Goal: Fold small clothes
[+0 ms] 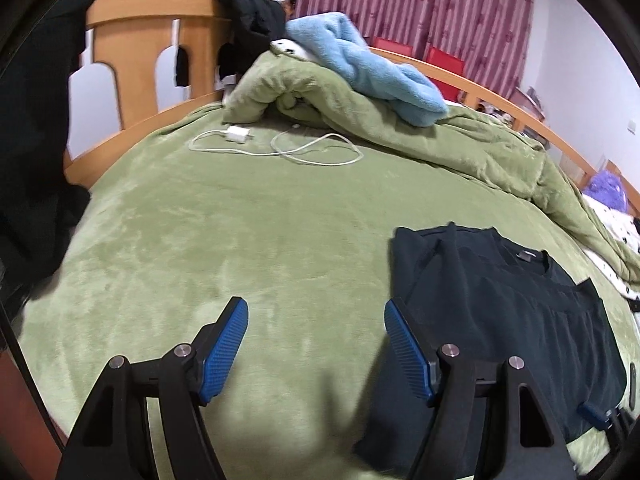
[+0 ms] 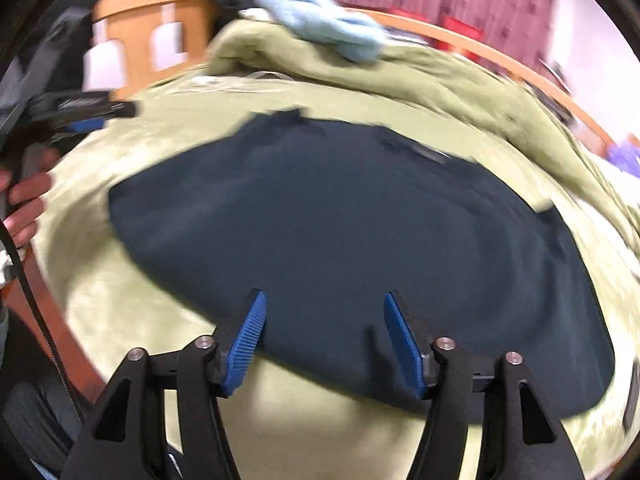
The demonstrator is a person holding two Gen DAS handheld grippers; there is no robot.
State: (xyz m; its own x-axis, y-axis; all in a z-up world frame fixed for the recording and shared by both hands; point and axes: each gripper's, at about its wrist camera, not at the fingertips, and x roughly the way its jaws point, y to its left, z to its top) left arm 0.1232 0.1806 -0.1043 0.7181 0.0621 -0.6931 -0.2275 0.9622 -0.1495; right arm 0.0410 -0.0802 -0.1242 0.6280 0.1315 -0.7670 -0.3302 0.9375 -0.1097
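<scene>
A dark navy shirt point(image 1: 500, 312) lies flat on the green bed cover point(image 1: 240, 240), with its sides folded in and its collar toward the far side. My left gripper point(image 1: 316, 320) is open and empty, over the cover just left of the shirt's left edge. My right gripper point(image 2: 324, 320) is open and empty, hovering over the near hem of the shirt point(image 2: 340, 232). The right wrist view is blurred by motion. The left gripper point(image 2: 86, 120) shows at the left of the right wrist view, and a tip of the right gripper point(image 1: 596, 412) at the lower right of the left wrist view.
A bunched green duvet point(image 1: 360, 104) with a light blue fleece point(image 1: 368, 64) on top lies at the far side. A white charger and cable point(image 1: 240, 135) rest on the cover. The wooden headboard point(image 1: 152, 40) carries dark clothes point(image 1: 36, 140).
</scene>
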